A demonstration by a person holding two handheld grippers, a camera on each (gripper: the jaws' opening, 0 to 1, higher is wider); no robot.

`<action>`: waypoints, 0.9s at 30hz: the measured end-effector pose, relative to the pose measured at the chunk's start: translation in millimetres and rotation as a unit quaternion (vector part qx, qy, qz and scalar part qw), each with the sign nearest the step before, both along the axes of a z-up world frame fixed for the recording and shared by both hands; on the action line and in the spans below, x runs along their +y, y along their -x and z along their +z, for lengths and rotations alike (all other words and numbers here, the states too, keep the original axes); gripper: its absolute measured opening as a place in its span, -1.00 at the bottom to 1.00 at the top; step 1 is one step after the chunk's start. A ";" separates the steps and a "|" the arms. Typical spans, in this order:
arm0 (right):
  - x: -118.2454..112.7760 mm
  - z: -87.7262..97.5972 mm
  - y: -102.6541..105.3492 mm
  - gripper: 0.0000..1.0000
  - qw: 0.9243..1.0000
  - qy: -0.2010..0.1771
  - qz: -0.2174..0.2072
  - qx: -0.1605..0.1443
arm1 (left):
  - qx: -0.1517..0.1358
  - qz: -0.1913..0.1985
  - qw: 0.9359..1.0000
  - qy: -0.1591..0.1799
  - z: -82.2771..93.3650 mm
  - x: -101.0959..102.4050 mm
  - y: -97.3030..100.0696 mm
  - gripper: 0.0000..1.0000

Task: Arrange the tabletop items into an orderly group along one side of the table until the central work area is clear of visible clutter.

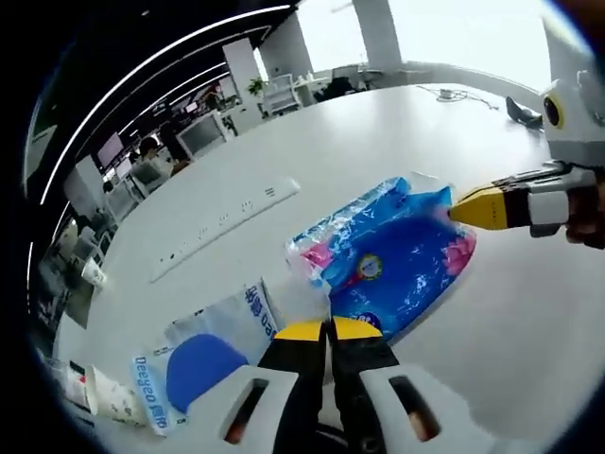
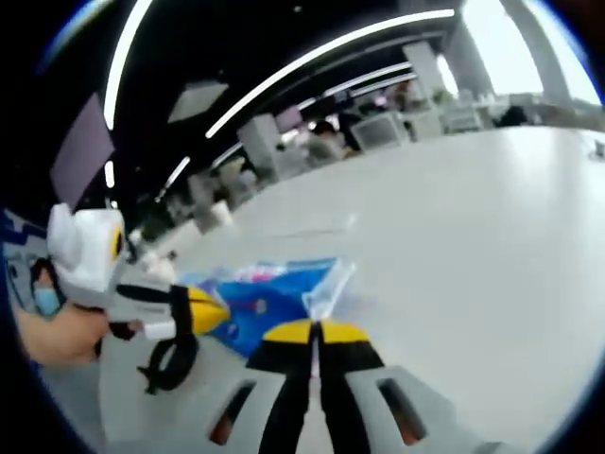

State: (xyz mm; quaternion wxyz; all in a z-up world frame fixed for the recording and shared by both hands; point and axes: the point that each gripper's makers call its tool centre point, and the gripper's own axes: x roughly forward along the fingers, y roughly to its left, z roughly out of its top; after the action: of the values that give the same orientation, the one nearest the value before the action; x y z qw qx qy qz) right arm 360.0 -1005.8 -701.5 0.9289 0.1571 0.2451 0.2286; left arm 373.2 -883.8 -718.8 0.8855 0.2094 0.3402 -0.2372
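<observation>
- Bright daylight from windows (image 1: 454, 28) at far side; panes blown out white.
- Ceiling strip lights (image 2: 312, 57) streak as curved lines, bent by fisheye.
- White table (image 1: 378, 151) evenly lit, soft faint shadows.
- Glare on blue plastic pack (image 1: 397, 255).
- Right gripper view softer, motion-blurred; edges smeared.

On the bench (image 1: 397, 132) a tissue pack (image 1: 397, 255) lies just beyond the left hand-held gripper (image 1: 329, 329). A second packet (image 1: 203, 345) lies left of it; a power strip (image 1: 222, 227) lies farther back.
</observation>
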 end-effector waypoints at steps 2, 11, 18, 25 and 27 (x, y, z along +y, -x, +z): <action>0.4 -1.0 -0.4 -1.00 1.000 0.001 -0.001 0.000 | 0.009 0.001 1.000 0.004 -4.2 -1.1 1.2 -1.00; 0.9 -7.5 3.9 -1.00 1.000 0.010 0.009 0.008 | 0.012 0.003 1.000 -0.004 -13.9 -3.0 -0.3 -0.99; 1.6 -12.7 5.3 -1.00 1.000 0.008 0.012 0.015 | 0.007 0.005 1.000 -0.005 -13.6 -2.4 -2.8 -0.99; 2.4 -14.0 3.4 -0.95 1.000 0.017 0.018 0.009 | 0.001 0.012 1.000 -0.002 -11.3 -2.4 -2.7 -0.96; 5.8 -14.3 5.0 -0.92 0.999 0.023 0.025 0.008 | 0.000 0.014 1.000 0.000 -10.0 -1.4 -3.0 -0.93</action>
State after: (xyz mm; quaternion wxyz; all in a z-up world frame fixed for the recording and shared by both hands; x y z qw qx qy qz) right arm 355.0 -1000.0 -715.7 0.9242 0.1310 0.2620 0.2452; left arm 376.2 -885.2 -728.8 0.8888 0.2045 0.3432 -0.2244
